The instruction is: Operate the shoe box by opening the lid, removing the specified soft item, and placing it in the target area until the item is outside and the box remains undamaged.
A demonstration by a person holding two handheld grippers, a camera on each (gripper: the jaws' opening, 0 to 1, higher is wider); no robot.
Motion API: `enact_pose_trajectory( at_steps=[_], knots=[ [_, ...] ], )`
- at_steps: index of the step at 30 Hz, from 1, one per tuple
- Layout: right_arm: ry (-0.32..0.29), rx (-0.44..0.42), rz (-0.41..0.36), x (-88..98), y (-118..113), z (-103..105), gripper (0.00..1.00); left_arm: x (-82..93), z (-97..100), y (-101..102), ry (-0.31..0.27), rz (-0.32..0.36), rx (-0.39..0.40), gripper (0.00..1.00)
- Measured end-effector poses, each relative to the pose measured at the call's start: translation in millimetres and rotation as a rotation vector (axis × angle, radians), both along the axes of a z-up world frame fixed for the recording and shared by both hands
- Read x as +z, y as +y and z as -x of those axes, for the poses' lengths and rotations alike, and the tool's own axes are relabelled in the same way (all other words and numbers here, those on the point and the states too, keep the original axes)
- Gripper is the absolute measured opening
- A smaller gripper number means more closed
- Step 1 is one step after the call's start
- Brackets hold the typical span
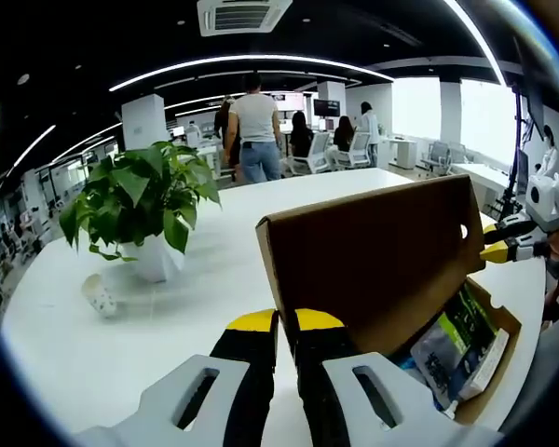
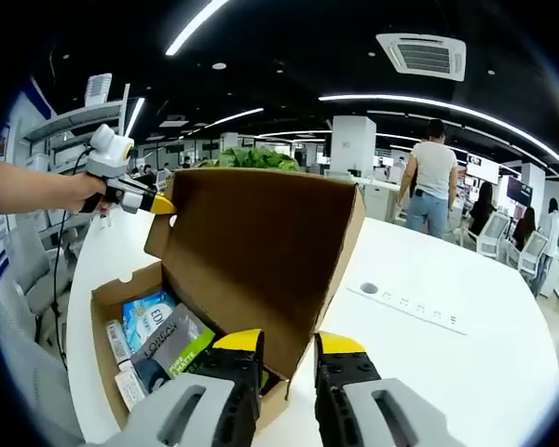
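A brown cardboard shoe box (image 1: 489, 368) lies on the white table (image 1: 121, 345), and its lid (image 1: 373, 261) is raised upright. My left gripper (image 1: 284, 321) is shut on the lid's near side edge; it also reaches the lid's top corner as the left gripper (image 2: 160, 204). The right gripper (image 2: 289, 345) has its jaws apart, astride the lid's (image 2: 261, 251) lower edge. From the right it touches the lid's far edge as the right gripper (image 1: 496, 239). Inside the box (image 2: 107, 303) lie soft packs: a blue pack (image 2: 147, 312) and a grey-green pack (image 2: 179, 343).
A potted green plant (image 1: 140, 200) in a white pot stands on the table's left, with a small crumpled cup (image 1: 101, 296) beside it. A socket strip (image 2: 410, 307) is set in the tabletop. People (image 1: 256, 130) stand and sit by chairs far behind.
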State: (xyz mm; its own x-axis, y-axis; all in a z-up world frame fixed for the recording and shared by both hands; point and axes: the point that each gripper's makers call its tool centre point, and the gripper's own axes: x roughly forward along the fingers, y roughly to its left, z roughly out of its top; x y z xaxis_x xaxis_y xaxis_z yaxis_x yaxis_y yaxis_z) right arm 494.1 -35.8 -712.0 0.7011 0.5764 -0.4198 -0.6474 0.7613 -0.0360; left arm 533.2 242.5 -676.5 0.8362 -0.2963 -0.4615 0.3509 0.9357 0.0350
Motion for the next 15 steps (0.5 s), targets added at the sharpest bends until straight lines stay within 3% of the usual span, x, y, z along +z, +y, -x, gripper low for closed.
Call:
enact_pose_trajectory(
  at_steps=[15],
  knots=[
    [0.043,-0.046,0.026,-21.7,-8,3,0.06,-11.2,-15.5,2,0.02,0.002,0.003,0.04]
  ],
)
